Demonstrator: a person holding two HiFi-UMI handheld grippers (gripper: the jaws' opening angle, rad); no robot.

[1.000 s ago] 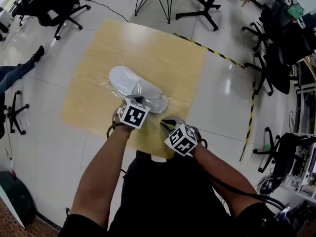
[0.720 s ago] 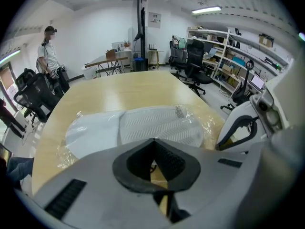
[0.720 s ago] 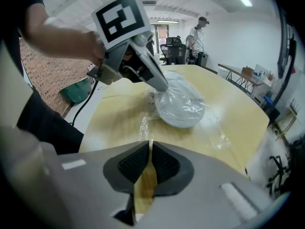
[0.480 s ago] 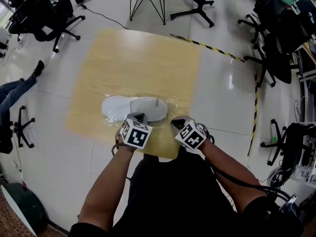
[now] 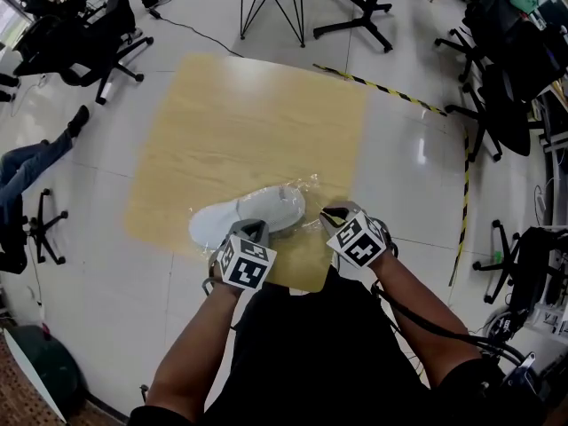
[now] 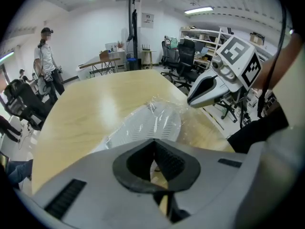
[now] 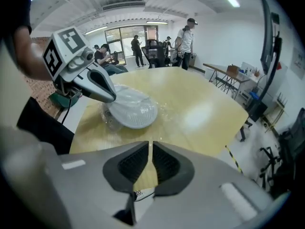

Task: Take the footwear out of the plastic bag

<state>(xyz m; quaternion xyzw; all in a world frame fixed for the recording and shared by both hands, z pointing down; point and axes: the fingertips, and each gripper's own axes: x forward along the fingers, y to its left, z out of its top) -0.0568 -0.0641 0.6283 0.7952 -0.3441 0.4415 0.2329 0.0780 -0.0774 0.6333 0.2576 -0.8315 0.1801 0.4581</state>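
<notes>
A pair of white slippers (image 5: 253,216) lies inside a clear plastic bag (image 5: 312,187) near the front edge of the wooden table (image 5: 248,114). My left gripper (image 5: 253,228) sits at the near side of the slippers. In the left gripper view its jaws (image 6: 155,144) are shut, with the crinkled film and a ribbed slipper sole (image 6: 152,123) right at the tips. My right gripper (image 5: 328,212) hovers at the bag's right edge. Its jaws (image 7: 150,147) have just eased apart to a narrow slit, and I see nothing in the slit. The slippers (image 7: 131,111) lie ahead of it.
Office chairs (image 5: 80,38) ring the table, and tripod legs (image 5: 271,3) stand at the far side. Yellow-black tape (image 5: 390,91) runs across the floor on the right. A person (image 7: 186,32) stands beyond the table. The table's front edge is just under both grippers.
The bagged slippers have swung round, from slanting down to the right to slanting up to the right. Both grippers have shifted a little to the right along the front edge.
</notes>
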